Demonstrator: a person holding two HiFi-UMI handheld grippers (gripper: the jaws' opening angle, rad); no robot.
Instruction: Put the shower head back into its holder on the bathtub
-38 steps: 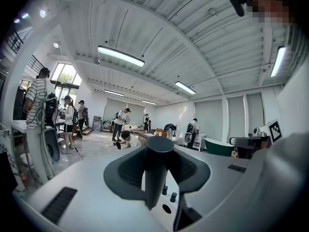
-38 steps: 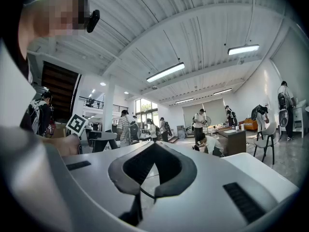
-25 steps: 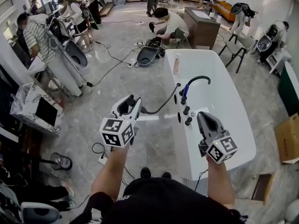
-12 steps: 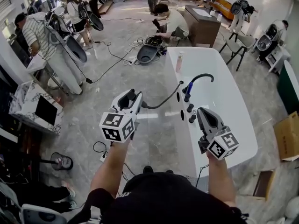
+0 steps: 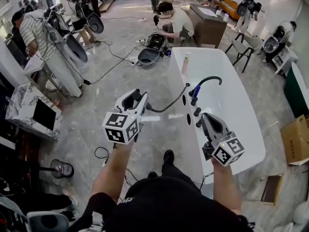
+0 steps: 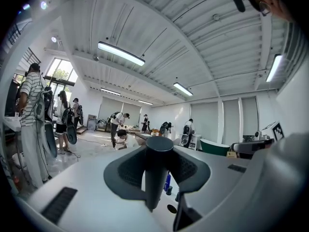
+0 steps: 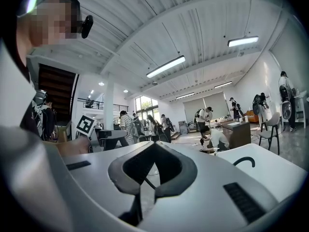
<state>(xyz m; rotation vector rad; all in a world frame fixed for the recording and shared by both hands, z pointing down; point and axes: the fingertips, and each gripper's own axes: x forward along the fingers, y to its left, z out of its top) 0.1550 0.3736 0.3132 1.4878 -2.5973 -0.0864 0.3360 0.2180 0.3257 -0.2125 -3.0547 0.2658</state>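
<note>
While shower head [image 6: 154, 178], apparently, sits clamped between left gripper [image 5: 133, 101] jaws, right gripper [image 5: 207, 120] closed, empty.

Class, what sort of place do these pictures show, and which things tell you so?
Probably a big open workshop or showroom hall, not a home bathroom: a freestanding bathtub stands on bare polished floor, cables trail across it, and several people work nearby.

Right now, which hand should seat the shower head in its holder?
Left. The left gripper is shut on the shower head, with the hose running to the tub. The right gripper is shut and empty above the tub rim, so it would need a handover first.
</note>
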